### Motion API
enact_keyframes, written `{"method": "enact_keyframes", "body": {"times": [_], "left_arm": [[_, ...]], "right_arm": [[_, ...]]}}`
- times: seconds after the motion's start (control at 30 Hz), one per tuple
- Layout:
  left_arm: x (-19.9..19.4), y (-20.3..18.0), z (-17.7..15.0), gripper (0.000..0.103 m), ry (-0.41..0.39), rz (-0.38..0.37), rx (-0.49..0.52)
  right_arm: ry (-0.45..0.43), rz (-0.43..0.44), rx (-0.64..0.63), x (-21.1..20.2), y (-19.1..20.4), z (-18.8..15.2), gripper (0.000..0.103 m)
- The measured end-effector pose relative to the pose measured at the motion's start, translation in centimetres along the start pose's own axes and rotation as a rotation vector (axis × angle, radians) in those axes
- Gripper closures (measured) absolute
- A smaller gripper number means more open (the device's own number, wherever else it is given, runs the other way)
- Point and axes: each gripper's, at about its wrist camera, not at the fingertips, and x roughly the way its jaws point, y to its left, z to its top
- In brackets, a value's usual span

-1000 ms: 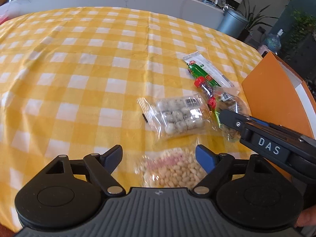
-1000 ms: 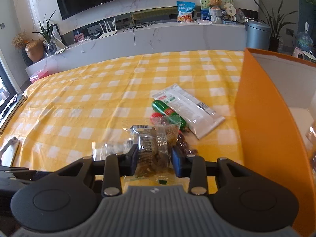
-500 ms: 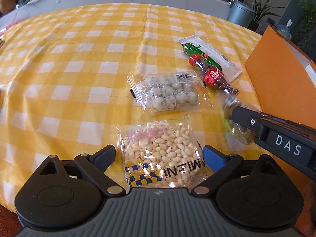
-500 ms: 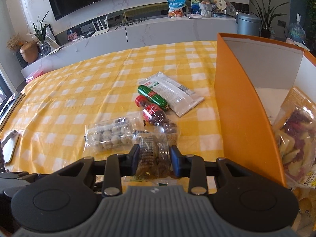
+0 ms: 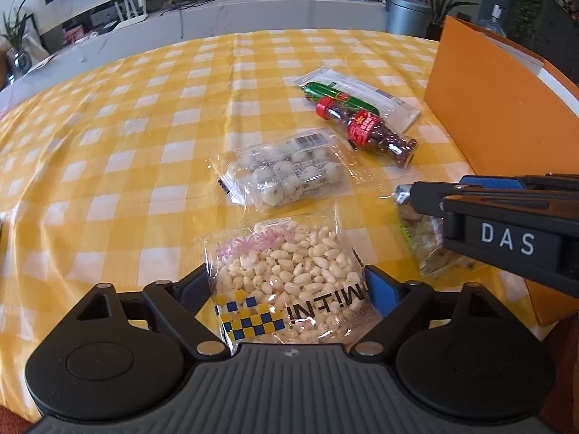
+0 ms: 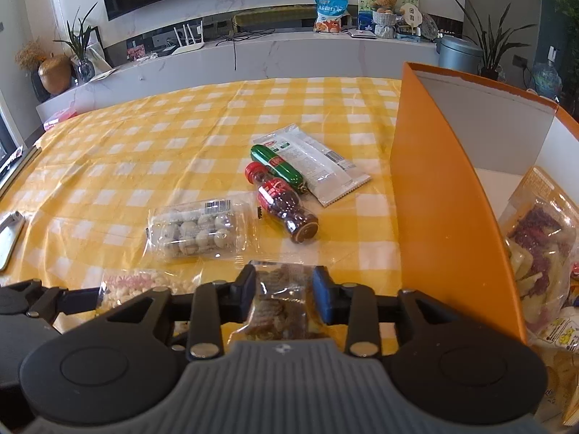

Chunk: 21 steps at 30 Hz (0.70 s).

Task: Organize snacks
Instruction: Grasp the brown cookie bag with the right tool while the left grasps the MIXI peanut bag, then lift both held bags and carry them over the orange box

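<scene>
My left gripper (image 5: 287,284) is closed on a clear bag of puffed rice (image 5: 286,275), held over the yellow checked table (image 5: 126,144). My right gripper (image 6: 284,289) is shut on a clear bag of brown snacks (image 6: 280,307), lifted next to the orange box (image 6: 441,217); it also shows in the left wrist view (image 5: 423,231). On the table lie a pack of round white sweets (image 6: 197,231), a small red-capped bottle (image 6: 286,202), a green stick pack (image 6: 277,162) and a white packet (image 6: 318,164).
The orange box holds several snack bags (image 6: 539,246) and stands at the table's right edge. A metal object (image 6: 9,238) lies at the far left. A white counter (image 6: 253,50) with plants and packets runs behind the table.
My left gripper closed on the puffed rice bag and lifted it. My right gripper rose and pulled back with the brown snack bag, beside the orange box.
</scene>
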Motion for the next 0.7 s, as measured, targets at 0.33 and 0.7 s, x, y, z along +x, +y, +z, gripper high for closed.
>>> {"method": "enact_keyframes", "body": {"times": [0.33,0.7], "left_arm": [[0.2,1.4,0.6,0.006,-0.010,-0.074,0.121],[0.1,1.8,0.7,0.007,-0.019,-0.120,0.137]], "right_arm": [[0.032,-0.067,-0.046,1.1,0.6,0.3,0.043],[0.095,-0.029,0.026,2.8,-0.3,-0.2,0.053]]}}
